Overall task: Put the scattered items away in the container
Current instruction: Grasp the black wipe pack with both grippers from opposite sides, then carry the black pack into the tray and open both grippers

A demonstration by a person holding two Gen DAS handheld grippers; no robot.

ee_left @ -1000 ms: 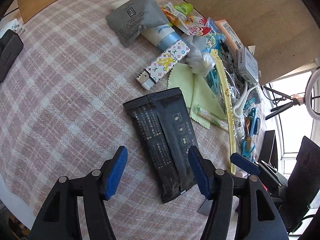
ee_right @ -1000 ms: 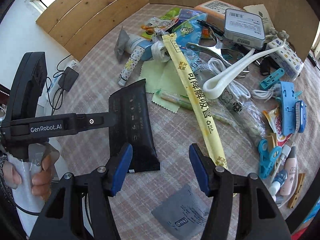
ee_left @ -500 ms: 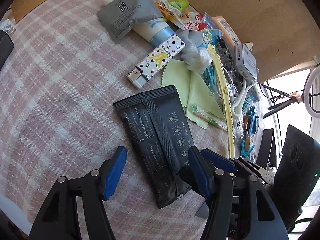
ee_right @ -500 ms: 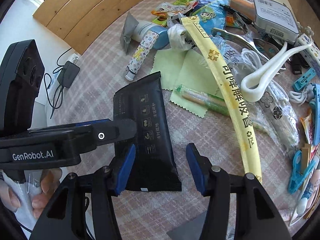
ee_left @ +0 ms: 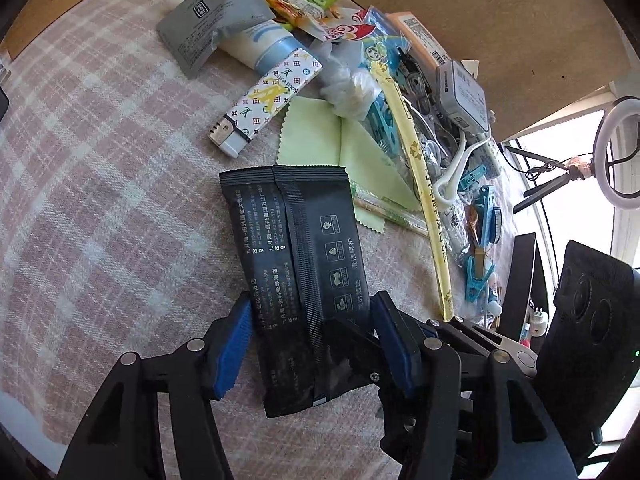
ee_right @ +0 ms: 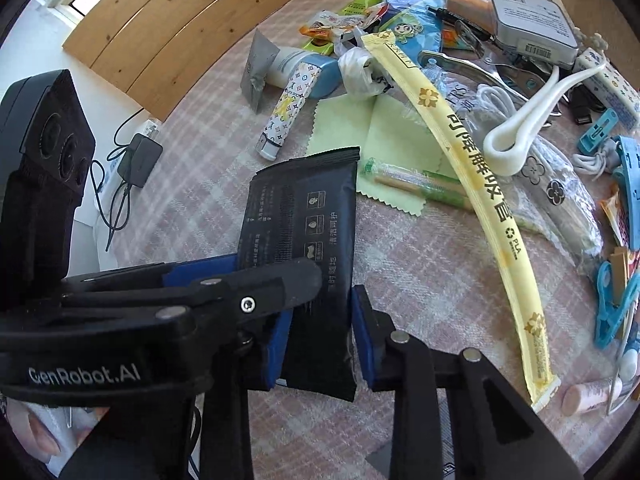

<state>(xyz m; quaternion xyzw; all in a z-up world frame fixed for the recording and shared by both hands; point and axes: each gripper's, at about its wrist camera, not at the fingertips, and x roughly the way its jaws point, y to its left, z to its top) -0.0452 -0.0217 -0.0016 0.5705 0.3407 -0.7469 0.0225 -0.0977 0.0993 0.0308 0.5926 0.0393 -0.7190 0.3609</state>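
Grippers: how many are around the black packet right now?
2. The left gripper straddles the packet near its lower end, jaws closing; the right gripper comes in from the other side at the same end, jaws closing on it. None hidden.

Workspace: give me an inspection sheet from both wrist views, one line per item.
Surface: pink plaid cloth, wooden boards behind it.
Job's things: black packet lies flat; no container seen.
Clutter: heap beyond it: monogram lighter, green cloth, long yellow sleeve, white tube, grey pouch, grey box, blue clips.
Grippers: left gripper straddles the packet's near end, jaws closing. Right gripper has its pads at the packet's edges, jaws closing.
Cables: white cord in the heap; black adapter lead off the left edge.
Surroundings: ring light by a bright window.
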